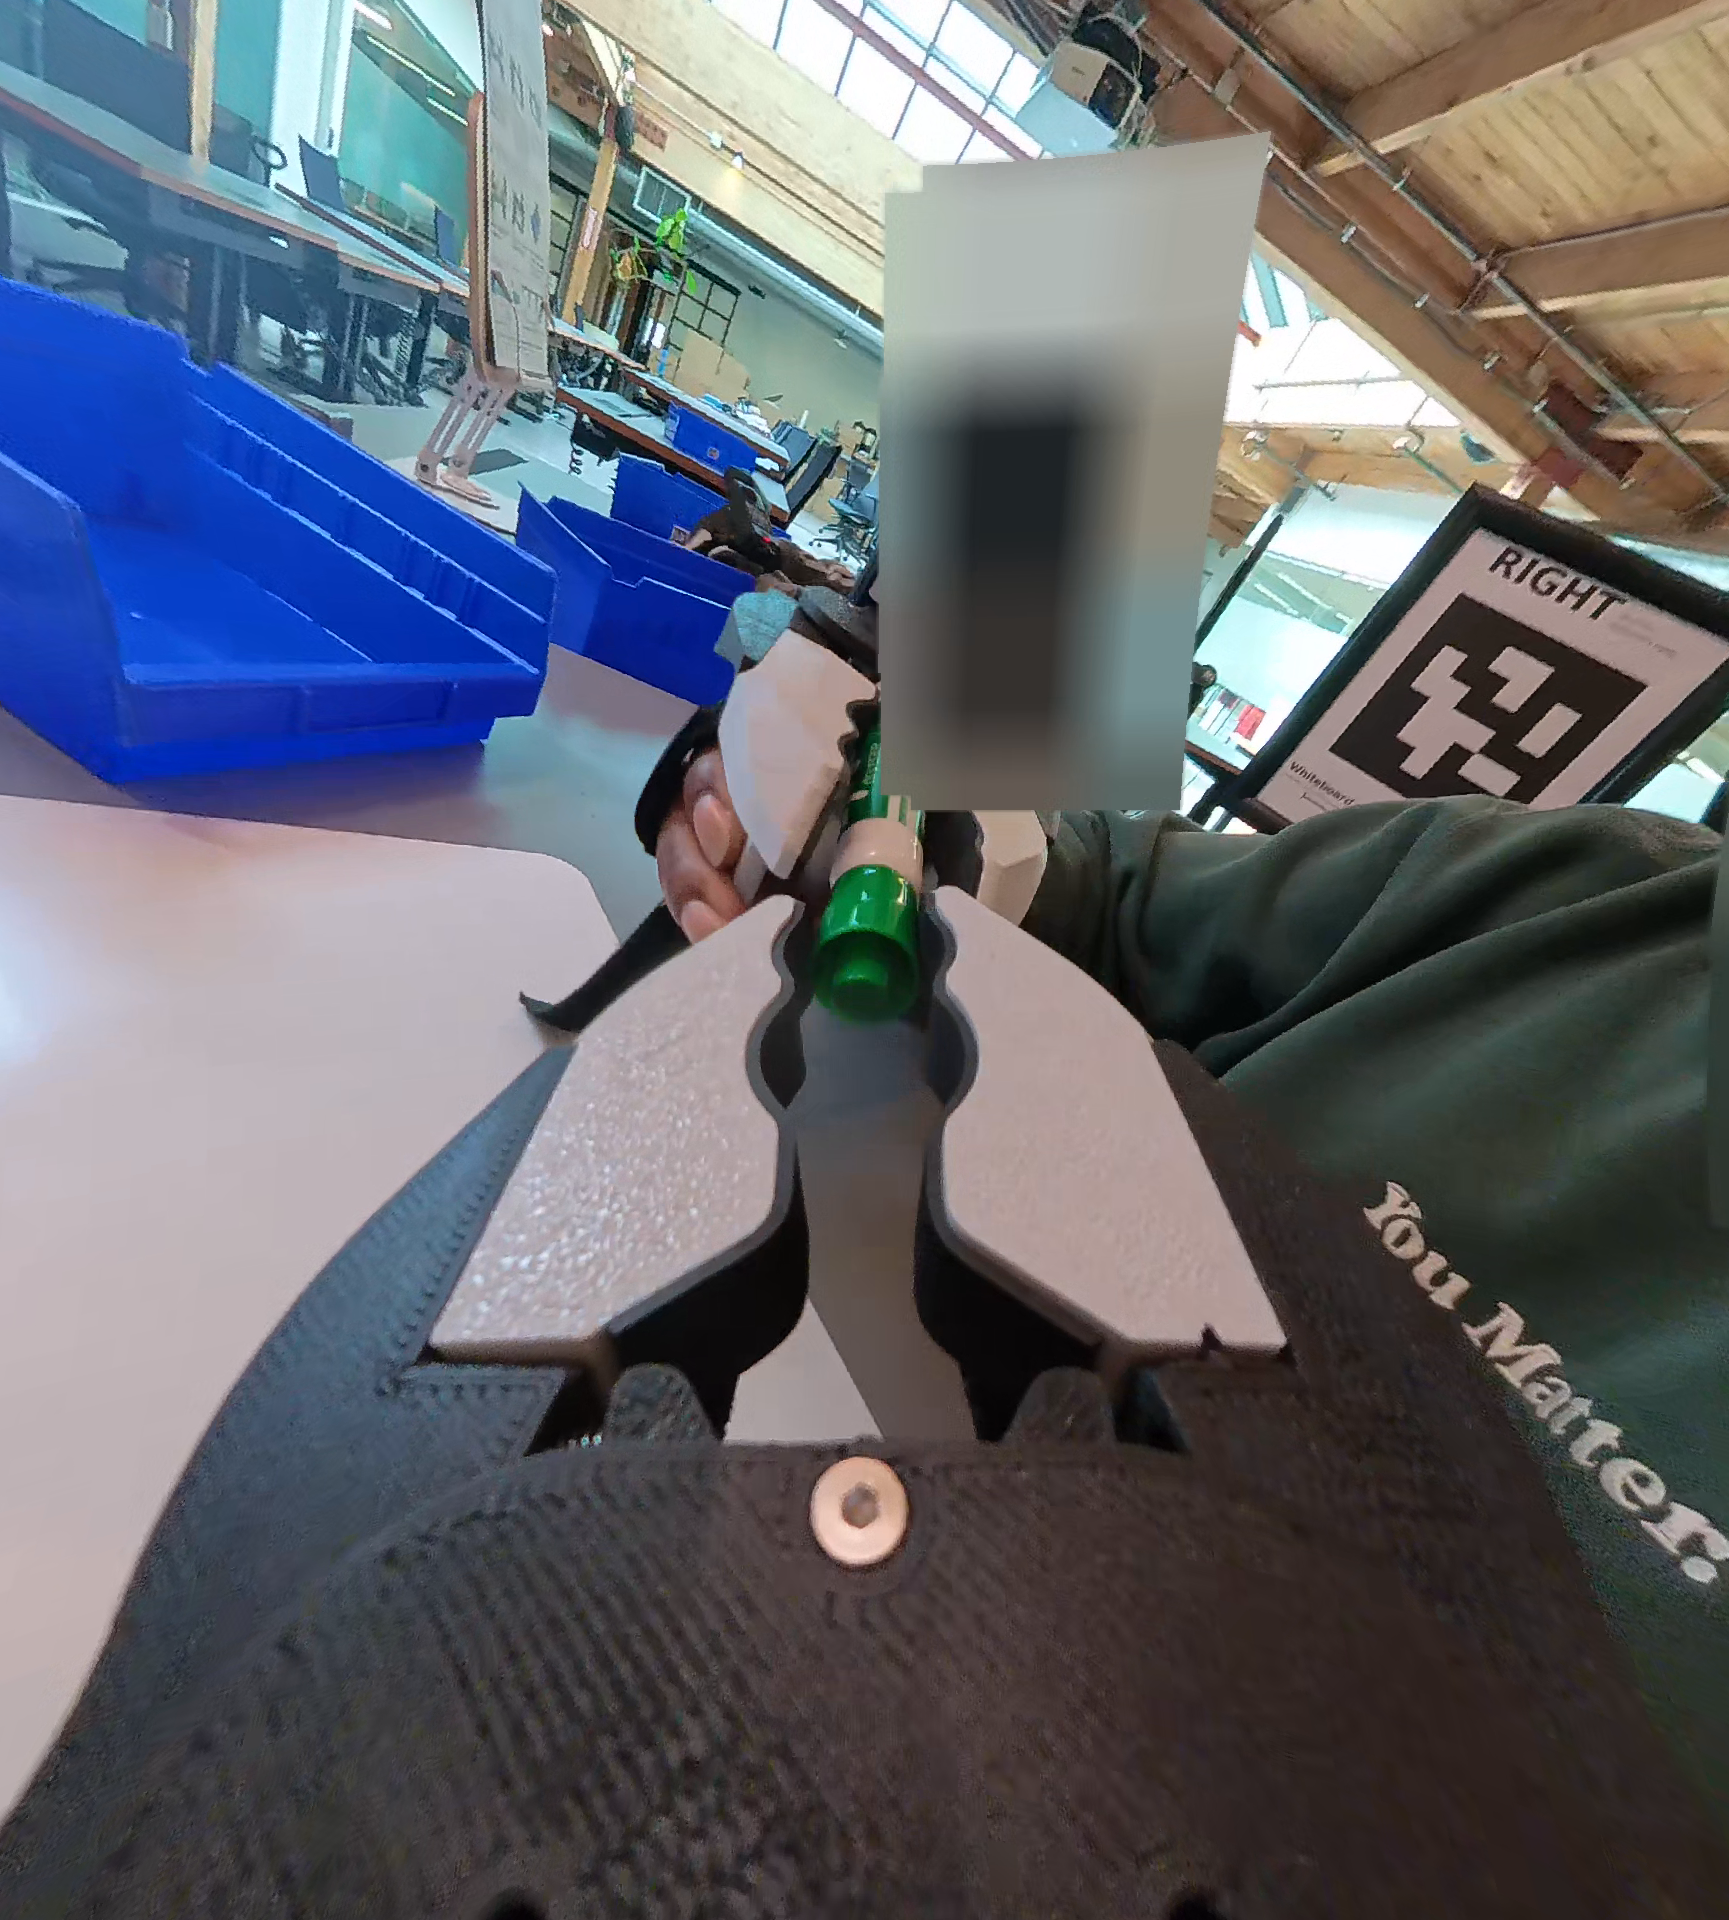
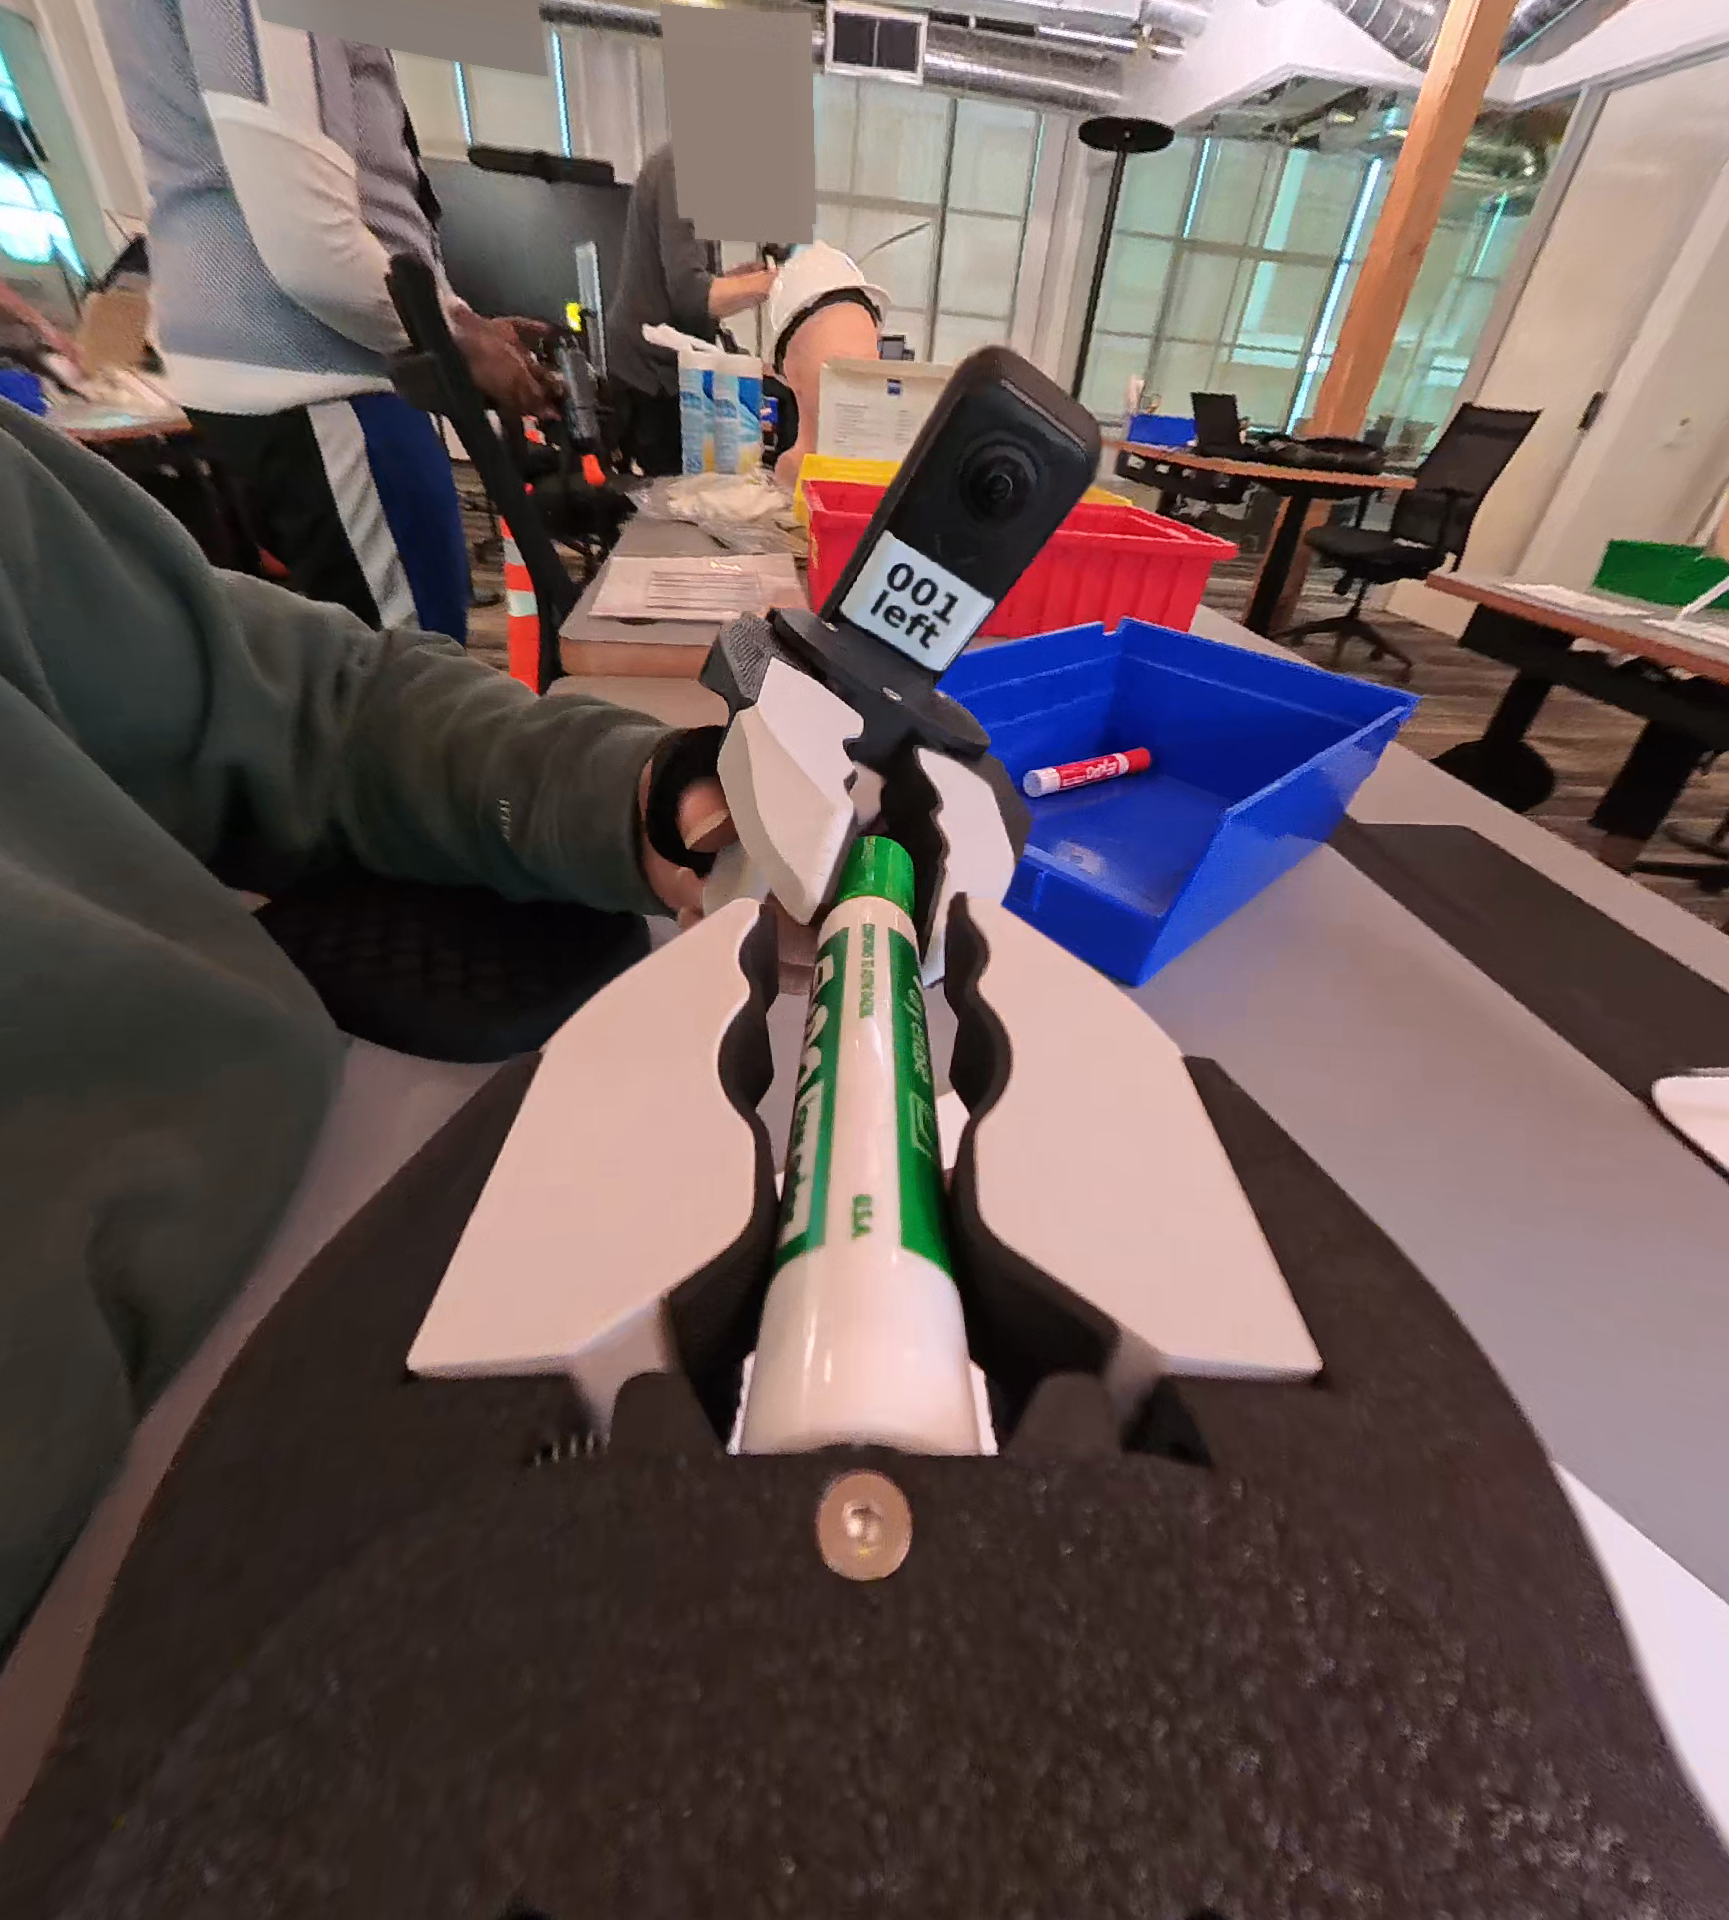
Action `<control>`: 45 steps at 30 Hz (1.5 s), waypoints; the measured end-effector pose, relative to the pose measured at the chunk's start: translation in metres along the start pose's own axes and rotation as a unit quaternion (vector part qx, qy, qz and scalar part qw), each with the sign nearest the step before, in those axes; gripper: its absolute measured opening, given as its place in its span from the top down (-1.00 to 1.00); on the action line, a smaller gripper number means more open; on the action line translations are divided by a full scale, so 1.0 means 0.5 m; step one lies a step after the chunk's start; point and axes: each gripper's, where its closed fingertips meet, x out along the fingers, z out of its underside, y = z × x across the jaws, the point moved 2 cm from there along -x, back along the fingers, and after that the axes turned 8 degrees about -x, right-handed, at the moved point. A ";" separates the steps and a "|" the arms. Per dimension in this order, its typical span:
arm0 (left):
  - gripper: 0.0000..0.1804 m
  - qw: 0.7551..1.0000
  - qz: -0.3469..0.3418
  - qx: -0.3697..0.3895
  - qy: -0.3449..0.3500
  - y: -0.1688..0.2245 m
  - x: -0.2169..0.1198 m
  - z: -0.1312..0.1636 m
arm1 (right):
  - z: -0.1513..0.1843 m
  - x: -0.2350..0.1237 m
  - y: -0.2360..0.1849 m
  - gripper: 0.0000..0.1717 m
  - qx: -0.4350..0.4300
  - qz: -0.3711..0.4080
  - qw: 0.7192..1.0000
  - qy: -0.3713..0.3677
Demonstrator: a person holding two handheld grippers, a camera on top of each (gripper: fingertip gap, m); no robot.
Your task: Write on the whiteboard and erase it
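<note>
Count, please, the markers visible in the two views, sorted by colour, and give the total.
Green marker: 1
Red marker, lying in the blue bin: 1
Total: 2

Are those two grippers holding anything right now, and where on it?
Both are on one green marker. The right gripper clamps its white barrel; the left gripper closes around its green cap, as if to uncap it.
</note>
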 end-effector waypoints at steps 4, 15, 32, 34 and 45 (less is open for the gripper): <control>0.79 0.998 -0.016 0.052 -0.010 0.005 -0.005 -0.015 | -0.016 -0.004 0.011 0.63 0.048 -0.024 0.998 0.025; 0.78 0.975 -0.171 0.140 0.031 -0.059 -0.159 -0.045 | -0.024 -0.132 0.135 0.61 0.054 0.073 0.996 0.010; 0.78 0.919 -0.303 0.252 0.010 -0.107 -0.176 -0.011 | 0.167 -0.033 0.074 0.60 0.046 -0.018 0.962 -0.269; 0.77 0.922 -0.302 0.244 0.009 -0.118 -0.176 -0.005 | 0.184 -0.012 0.074 0.60 0.048 -0.030 0.958 -0.283; 0.77 0.918 -0.315 0.241 0.011 -0.144 -0.187 0.003 | 0.233 0.106 0.087 0.59 0.042 -0.078 0.938 -0.335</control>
